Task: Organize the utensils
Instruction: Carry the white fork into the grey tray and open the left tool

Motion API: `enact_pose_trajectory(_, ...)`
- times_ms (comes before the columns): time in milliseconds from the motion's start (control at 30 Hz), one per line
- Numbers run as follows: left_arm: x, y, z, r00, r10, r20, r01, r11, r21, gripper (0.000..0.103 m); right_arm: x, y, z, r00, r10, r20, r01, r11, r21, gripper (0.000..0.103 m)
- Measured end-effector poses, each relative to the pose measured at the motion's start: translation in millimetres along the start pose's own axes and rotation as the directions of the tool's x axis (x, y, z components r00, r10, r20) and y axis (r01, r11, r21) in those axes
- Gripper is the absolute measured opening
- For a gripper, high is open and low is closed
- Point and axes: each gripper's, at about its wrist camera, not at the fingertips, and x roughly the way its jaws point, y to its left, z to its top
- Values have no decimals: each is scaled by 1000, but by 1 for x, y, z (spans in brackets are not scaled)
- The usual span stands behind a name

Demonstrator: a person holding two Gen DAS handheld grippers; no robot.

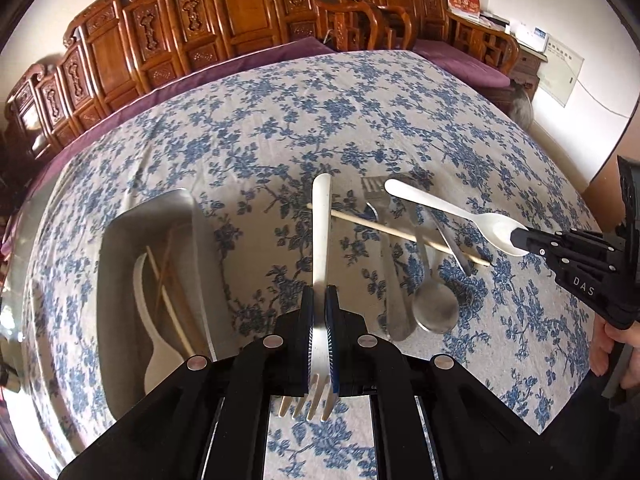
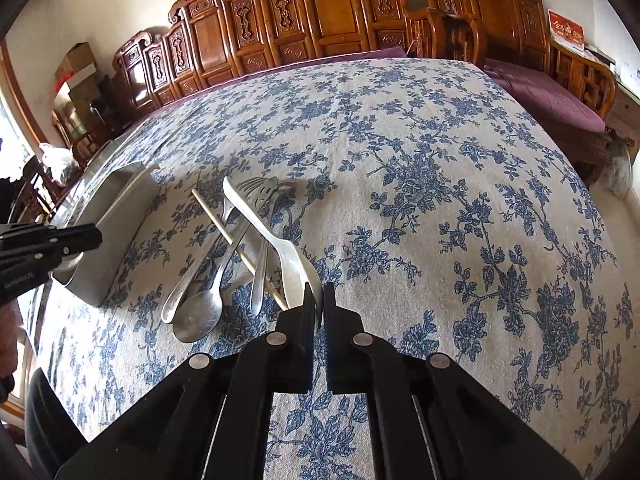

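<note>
Soft daylight fills both views, brightest at the left edge of the right wrist view. Glare washes the metal tray (image 1: 160, 216) at the left of the left wrist view. Shadows under the cutlery are faint. Fisheye distortion bows the flowered cloth (image 2: 400, 200), and dark vignetting fills the corners.

Setting: a home living or dining room. Carved wooden bench seating (image 2: 332, 12) with purple cushions (image 2: 552, 96) lines the white wall behind a table under a blue floral tablecloth (image 2: 440, 200). Stacked cardboard boxes (image 2: 78, 68) sit in the far left corner; a red calendar (image 1: 463, 2) stands on a side cabinet.
</note>
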Motion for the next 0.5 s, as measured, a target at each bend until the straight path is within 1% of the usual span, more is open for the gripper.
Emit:
enact_pose_trajectory(200,-12,23,-8,1000,22,11,-21,999,-36,5,-9,12,-1,1000,0,15,0,1000,-17,5)
enact_pose_trajectory(500,-20,62,-19,998,57,14,-56,994,-99,5,-29,47,12,999,2,47,1,997,-82,5)
